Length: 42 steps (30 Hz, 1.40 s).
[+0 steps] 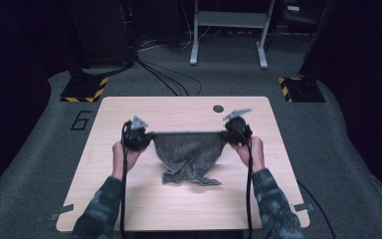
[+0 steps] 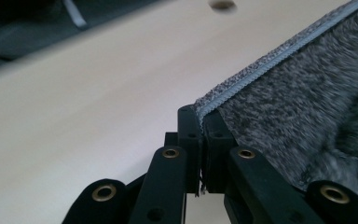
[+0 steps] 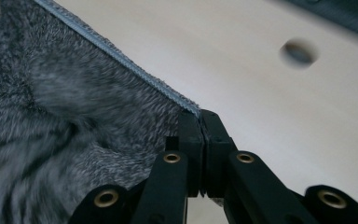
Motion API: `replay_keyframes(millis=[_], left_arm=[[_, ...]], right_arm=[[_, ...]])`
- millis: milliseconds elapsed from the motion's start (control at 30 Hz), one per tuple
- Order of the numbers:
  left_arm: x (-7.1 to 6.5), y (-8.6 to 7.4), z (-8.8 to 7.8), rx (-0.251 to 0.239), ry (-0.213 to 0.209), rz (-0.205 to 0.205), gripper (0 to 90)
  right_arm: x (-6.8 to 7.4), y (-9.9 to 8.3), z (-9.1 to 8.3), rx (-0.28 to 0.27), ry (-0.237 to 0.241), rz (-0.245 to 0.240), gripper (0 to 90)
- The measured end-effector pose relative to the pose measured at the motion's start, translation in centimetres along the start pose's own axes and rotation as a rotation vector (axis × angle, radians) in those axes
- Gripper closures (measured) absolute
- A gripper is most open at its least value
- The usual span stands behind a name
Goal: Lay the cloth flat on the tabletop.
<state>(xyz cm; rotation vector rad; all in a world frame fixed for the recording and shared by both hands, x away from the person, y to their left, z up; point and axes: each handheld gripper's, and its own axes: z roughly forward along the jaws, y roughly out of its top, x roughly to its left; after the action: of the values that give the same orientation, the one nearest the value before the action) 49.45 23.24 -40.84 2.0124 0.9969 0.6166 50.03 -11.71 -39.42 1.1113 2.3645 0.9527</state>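
Observation:
A grey fuzzy cloth with a pale stitched hem hangs stretched between both grippers above the wooden table. Its top edge runs taut and level; the lower part sags to a crumpled point that touches the tabletop. My left gripper is shut on the cloth's left top corner, with the hem pinched between the black jaws. My right gripper is shut on the right top corner in the same way. A hand in a camouflage sleeve holds each gripper.
A round hole sits near the table's far edge. Beyond the table are grey carpet, black cables, a metal frame's legs and yellow-black striped bases.

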Motion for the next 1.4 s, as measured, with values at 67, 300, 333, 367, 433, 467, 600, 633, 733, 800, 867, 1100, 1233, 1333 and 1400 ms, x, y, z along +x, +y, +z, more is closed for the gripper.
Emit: replay_keyframes(millis=[67, 300, 333, 367, 433, 467, 600, 633, 733, 800, 867, 1100, 1233, 1333, 1400], left_arm=[[0.5, 3.3, -1.4, -0.063, 0.046, 0.036, 88.0], [-1.0, 5.4, -6.2, -0.175, 0.084, 0.148, 87.7], [-1.3, 4.7, -6.2, -0.166, 0.079, 0.155, 87.6], [-1.7, 3.8, -6.1, -0.157, 0.075, 0.159, 87.6], [-2.2, 1.8, -5.5, -0.124, 0.06, 0.166, 87.5], [-2.5, 0.7, -5.1, -0.105, 0.045, 0.164, 87.4], [-4.2, -4.1, -3.8, -0.049, -0.004, 0.159, 87.0], [-4.6, -5.2, -3.7, -0.043, -0.022, 0.152, 86.9], [-5.8, -8.0, -3.2, -0.003, -0.061, 0.148, 86.5], [-6.3, -9.4, -3.1, 0.021, -0.089, 0.134, 85.8], [-6.7, -10.5, -3.2, 0.034, -0.111, 0.112, 84.3], [-6.8, -12.8, -4.4, 0.075, -0.218, 0.043, 65.2], [-6.1, -12.4, -5.9, 0.043, -0.188, 0.014, 43.9], [-5.2, -11.3, -6.4, 0.009, -0.151, -0.001, 32.5], [-4.7, -10.5, -6.2, -0.007, -0.138, 0.005, 27.6]], right_arm=[[-0.8, 3.3, -1.5, -0.051, -0.049, -0.027, 88.8], [0.5, 6.4, -8.3, -0.215, -0.094, -0.088, 88.2], [0.9, 5.8, -8.5, -0.219, -0.089, -0.097, 88.1], [1.4, 5.0, -8.4, -0.211, -0.088, -0.114, 88.0], [2.3, 3.1, -7.6, -0.183, -0.074, -0.128, 87.9], [2.8, 2.0, -7.0, -0.169, -0.073, -0.133, 87.8], [4.4, -2.8, -4.3, -0.088, -0.029, -0.115, 87.7], [4.8, -4.0, -3.6, -0.078, -0.003, -0.1, 87.6], [5.8, -7.4, -1.8, -0.029, 0.036, -0.068, 87.3], [6.4, -9.0, -1.2, -0.003, 0.052, -0.052, 87.0], [6.7, -10.3, -0.9, 0.012, 0.069, -0.043, 86.2], [6.9, -12.9, -2.0, 0.032, 0.118, 0.019, 73.7], [5.6, -12.6, -3.3, -0.02, 0.123, 0.064, 51.3], [4.4, -11.8, -3.6, -0.063, 0.138, 0.086, 40.5], [3.9, -11.2, -3.2, -0.081, 0.14, 0.091, 31.8]])
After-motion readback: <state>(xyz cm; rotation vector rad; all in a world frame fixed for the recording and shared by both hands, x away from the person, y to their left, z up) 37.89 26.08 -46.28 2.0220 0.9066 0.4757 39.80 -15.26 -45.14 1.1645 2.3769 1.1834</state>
